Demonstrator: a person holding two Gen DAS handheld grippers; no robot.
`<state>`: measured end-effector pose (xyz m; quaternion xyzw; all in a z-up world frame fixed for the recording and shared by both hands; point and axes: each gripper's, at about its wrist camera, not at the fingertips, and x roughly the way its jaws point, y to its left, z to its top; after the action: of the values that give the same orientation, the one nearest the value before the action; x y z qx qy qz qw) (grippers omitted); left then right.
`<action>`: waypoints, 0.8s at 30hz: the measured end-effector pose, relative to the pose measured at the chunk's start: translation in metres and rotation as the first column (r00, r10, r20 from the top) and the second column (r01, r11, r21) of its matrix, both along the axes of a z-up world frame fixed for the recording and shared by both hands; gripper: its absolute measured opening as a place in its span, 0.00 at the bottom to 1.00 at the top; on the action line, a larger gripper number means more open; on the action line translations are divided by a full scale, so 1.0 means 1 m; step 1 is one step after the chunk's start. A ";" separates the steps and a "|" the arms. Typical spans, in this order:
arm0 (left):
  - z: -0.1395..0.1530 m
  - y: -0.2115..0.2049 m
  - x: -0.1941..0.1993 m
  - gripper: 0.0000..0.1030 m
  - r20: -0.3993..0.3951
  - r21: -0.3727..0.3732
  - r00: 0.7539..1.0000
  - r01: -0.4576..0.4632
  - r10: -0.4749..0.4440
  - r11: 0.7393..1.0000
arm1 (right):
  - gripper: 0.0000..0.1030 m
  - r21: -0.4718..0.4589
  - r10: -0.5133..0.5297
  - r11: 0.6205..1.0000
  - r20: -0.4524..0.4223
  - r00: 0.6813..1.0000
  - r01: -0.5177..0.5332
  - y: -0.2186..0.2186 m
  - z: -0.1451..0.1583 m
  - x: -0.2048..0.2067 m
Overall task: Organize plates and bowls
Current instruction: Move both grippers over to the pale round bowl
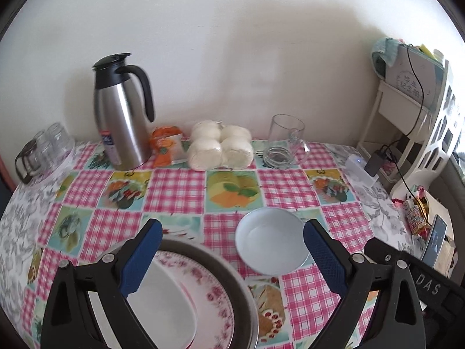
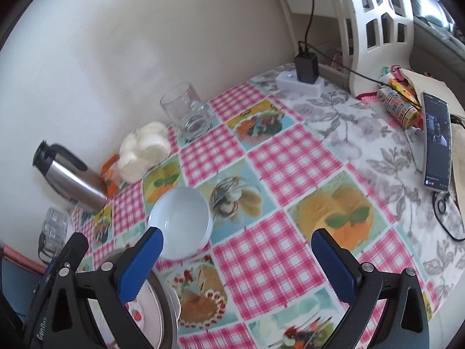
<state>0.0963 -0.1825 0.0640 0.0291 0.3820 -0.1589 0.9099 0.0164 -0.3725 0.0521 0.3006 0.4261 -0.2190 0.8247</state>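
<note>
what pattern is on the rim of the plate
Pink floral rim on the plate, white centre; clearest in the left wrist view.

the other gripper's black body (image 1: 430, 288), at the right edge of the left wrist view, carries raised letters "das". in the right wrist view the black gripper body (image 2: 40, 330) at lower left shows white lettering starting "gen", the rest unclear. the thermos label (image 1: 110, 143) and the box's (image 1: 408, 83) printed characters are too blurred to read.
</note>
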 end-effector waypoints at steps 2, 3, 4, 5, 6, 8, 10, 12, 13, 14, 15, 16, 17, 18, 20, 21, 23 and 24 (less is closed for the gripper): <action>-0.003 -0.004 0.004 0.96 -0.012 -0.005 1.000 0.014 -0.014 1.000 | 1.00 0.002 -0.016 1.000 0.007 1.000 0.016 -0.007 -0.001 0.001; -0.006 -0.005 0.007 0.96 -0.023 -0.013 0.999 0.024 -0.024 1.000 | 1.00 0.004 -0.019 1.000 0.007 1.000 0.019 -0.008 -0.001 0.003; -0.009 -0.006 0.010 0.96 -0.038 -0.023 0.999 0.035 -0.036 0.999 | 1.00 0.009 -0.021 1.000 0.006 1.000 0.021 -0.010 -0.003 0.004; -0.012 -0.007 0.012 0.96 -0.049 -0.028 0.998 0.040 -0.041 0.999 | 1.00 0.017 -0.024 1.000 0.002 1.000 0.024 -0.012 -0.006 0.006; -0.015 -0.009 0.015 0.96 -0.064 -0.028 0.997 0.042 -0.044 0.999 | 1.00 0.023 -0.027 0.999 -0.001 1.000 0.027 -0.015 -0.008 0.008; -0.019 -0.012 0.018 0.96 -0.080 -0.023 0.996 0.046 -0.047 0.999 | 1.00 0.036 -0.039 0.999 -0.004 0.999 0.039 -0.020 -0.013 0.012; -0.022 -0.015 0.023 0.96 -0.084 -0.017 0.995 0.047 -0.048 0.999 | 1.00 0.040 -0.049 0.998 -0.004 0.999 0.049 -0.024 -0.016 0.015; -0.025 -0.017 0.027 0.96 -0.096 -0.024 0.994 0.059 -0.061 0.998 | 1.00 0.038 -0.060 0.997 -0.003 0.998 0.060 -0.028 -0.019 0.017; -0.026 -0.018 0.028 0.96 -0.102 -0.030 0.993 0.063 -0.066 0.998 | 1.00 0.035 -0.063 0.997 -0.003 0.998 0.063 -0.030 -0.020 0.019; -0.028 -0.020 0.030 0.96 -0.109 -0.034 0.992 0.065 -0.069 0.997 | 1.00 0.032 -0.065 0.997 -0.002 0.998 0.065 -0.031 -0.021 0.022; -0.030 -0.021 0.032 0.96 -0.116 -0.038 0.991 0.064 -0.068 0.997 | 1.00 0.031 -0.065 0.997 0.000 0.998 0.065 -0.033 -0.022 0.023; -0.031 -0.023 0.033 0.96 -0.121 -0.041 0.990 0.062 -0.067 0.997 | 1.00 0.032 -0.063 0.997 0.003 0.998 0.063 -0.034 -0.024 0.025; -0.033 -0.024 0.035 0.96 -0.126 -0.045 0.990 0.064 -0.069 0.997 | 1.00 0.034 -0.060 0.998 0.010 0.998 0.060 -0.036 -0.025 0.028; -0.034 -0.026 0.035 0.96 -0.127 -0.044 0.989 0.067 -0.072 0.997 | 1.00 0.036 -0.057 0.998 0.014 0.998 0.056 -0.037 -0.027 0.030; -0.037 -0.029 0.037 0.96 -0.131 -0.035 0.989 0.070 -0.074 0.997 | 1.00 0.043 -0.049 0.998 0.023 0.999 0.048 -0.038 -0.030 0.035; -0.039 -0.031 0.039 0.96 -0.134 -0.028 0.988 0.068 -0.071 0.997 | 1.00 0.044 -0.049 0.998 0.024 0.998 0.048 -0.039 -0.031 0.036; -0.043 -0.033 0.042 0.96 -0.137 -0.015 0.989 0.061 -0.063 0.998 | 1.00 0.050 -0.051 0.998 0.031 0.998 0.049 -0.041 -0.034 0.039; -0.045 -0.034 0.044 0.96 -0.140 -0.005 0.988 0.060 -0.060 0.998 | 0.99 0.054 -0.052 0.997 0.035 0.998 0.050 -0.041 -0.035 0.040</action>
<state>0.1400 -0.2165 0.0188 0.0290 0.4437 -0.1879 0.8758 0.0567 -0.4139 0.0174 0.3370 0.4089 -0.2230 0.8182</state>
